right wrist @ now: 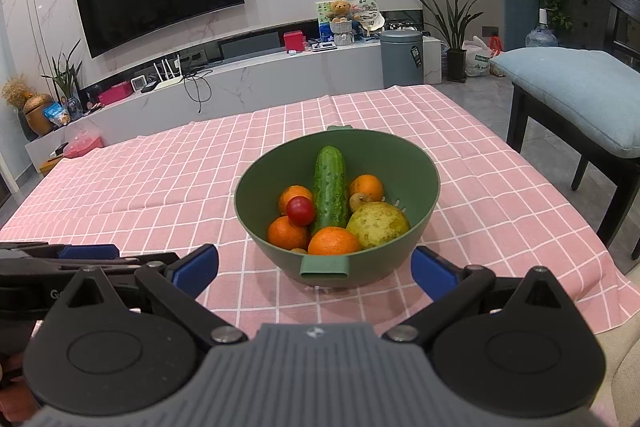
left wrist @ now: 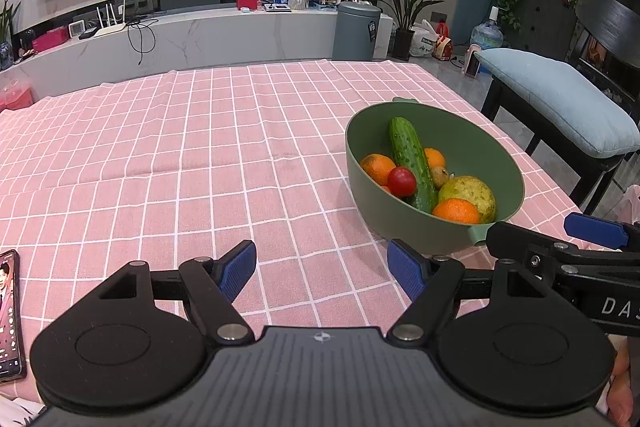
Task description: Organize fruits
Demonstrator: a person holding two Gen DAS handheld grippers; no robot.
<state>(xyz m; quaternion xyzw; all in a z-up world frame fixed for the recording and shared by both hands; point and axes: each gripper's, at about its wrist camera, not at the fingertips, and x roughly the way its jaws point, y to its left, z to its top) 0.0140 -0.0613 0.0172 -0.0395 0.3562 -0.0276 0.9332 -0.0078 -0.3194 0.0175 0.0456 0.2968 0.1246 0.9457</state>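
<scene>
Since all the produce in view sits heaped in one green bowl [right wrist: 416, 183] on the pink checked tablecloth [right wrist: 160, 187], the lot fits either a sorting finished into the bowl or one about to be taken out of it.

Contents: a cucumber [right wrist: 331, 183] lying lengthwise up the middle; four oranges around it, one at the near rim [right wrist: 334, 242]; a small red tomato [right wrist: 300, 211] perched on two oranges; a yellow-green pear [right wrist: 378, 225] at the right; a small brownish fruit behind the pear, kind not clear.

Grippers: right gripper [right wrist: 314, 267] spread wide and empty, just short of the bowl's near handle tab [right wrist: 325, 265]; left gripper [left wrist: 322, 273] likewise spread and empty, over bare cloth left of the bowl.

Hazards, as judged:
- The tomato rests on rounded fruit; any nudge to the oranges beneath could roll it off.
- The cucumber leans on the pile; pulling a supporting orange may tip it.
- The pear's skin likely bruises under hard pads.
- A push at the rim could slide the bowl and ruck the cloth.
- A phone [left wrist: 10, 311] lies by the left gripper, within sweeping reach.
</scene>
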